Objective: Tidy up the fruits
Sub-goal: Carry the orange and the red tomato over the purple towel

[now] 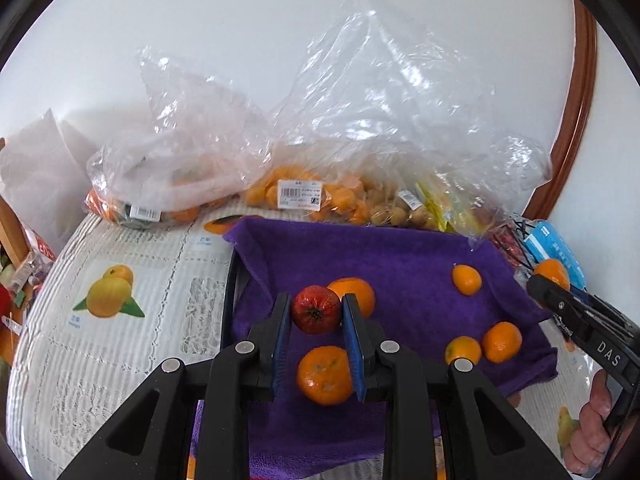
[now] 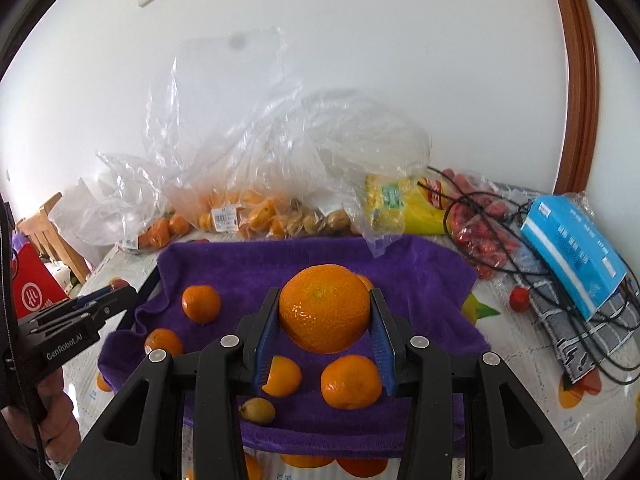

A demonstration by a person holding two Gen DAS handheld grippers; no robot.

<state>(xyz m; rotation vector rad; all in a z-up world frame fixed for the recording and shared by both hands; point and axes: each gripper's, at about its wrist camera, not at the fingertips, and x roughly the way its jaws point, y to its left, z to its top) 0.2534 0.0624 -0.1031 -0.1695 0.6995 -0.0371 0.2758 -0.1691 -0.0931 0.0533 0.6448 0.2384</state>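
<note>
My left gripper [image 1: 316,310] is shut on a small red fruit [image 1: 316,309] and holds it over the purple towel [image 1: 384,252]. My right gripper [image 2: 325,310] is shut on a large orange [image 2: 324,307] above the same towel [image 2: 248,260]. Several loose oranges lie on the towel, such as one [image 1: 325,375] below the left fingers and one [image 2: 351,381] below the right fingers. A small yellow-brown fruit [image 2: 258,409] lies near the towel's front edge. The right gripper also shows at the right of the left wrist view [image 1: 550,290], with an orange in it.
Clear plastic bags of oranges [image 1: 304,194] and small yellow fruits [image 1: 396,210] stand behind the towel against the wall. A yellow packet [image 2: 400,200], red fruits in plastic [image 2: 480,224], black cables [image 2: 568,300], a blue box [image 2: 572,244] and a loose red fruit [image 2: 519,299] lie at the right.
</note>
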